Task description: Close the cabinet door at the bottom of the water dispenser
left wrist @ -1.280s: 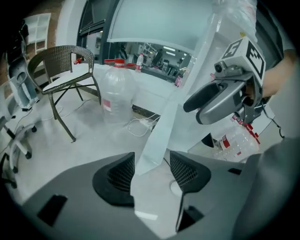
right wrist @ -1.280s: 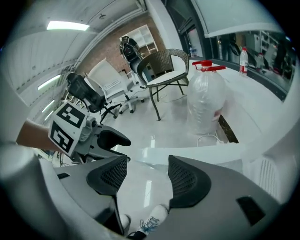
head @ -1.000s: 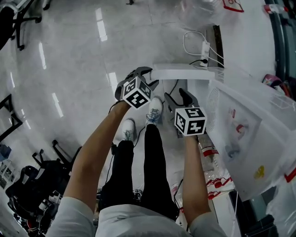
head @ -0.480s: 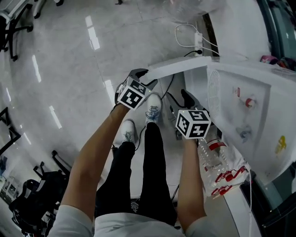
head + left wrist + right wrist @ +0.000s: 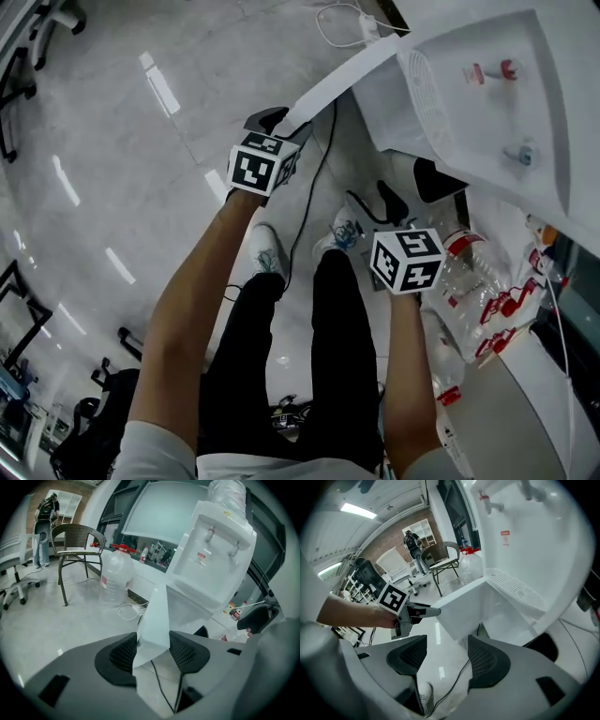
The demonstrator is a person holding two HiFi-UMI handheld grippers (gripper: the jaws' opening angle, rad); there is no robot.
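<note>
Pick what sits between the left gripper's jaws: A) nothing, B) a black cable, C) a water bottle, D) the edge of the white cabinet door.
D: in the left gripper view, the free edge of the cabinet door runs between the two pads of the left gripper, which close against it on both sides.
</note>
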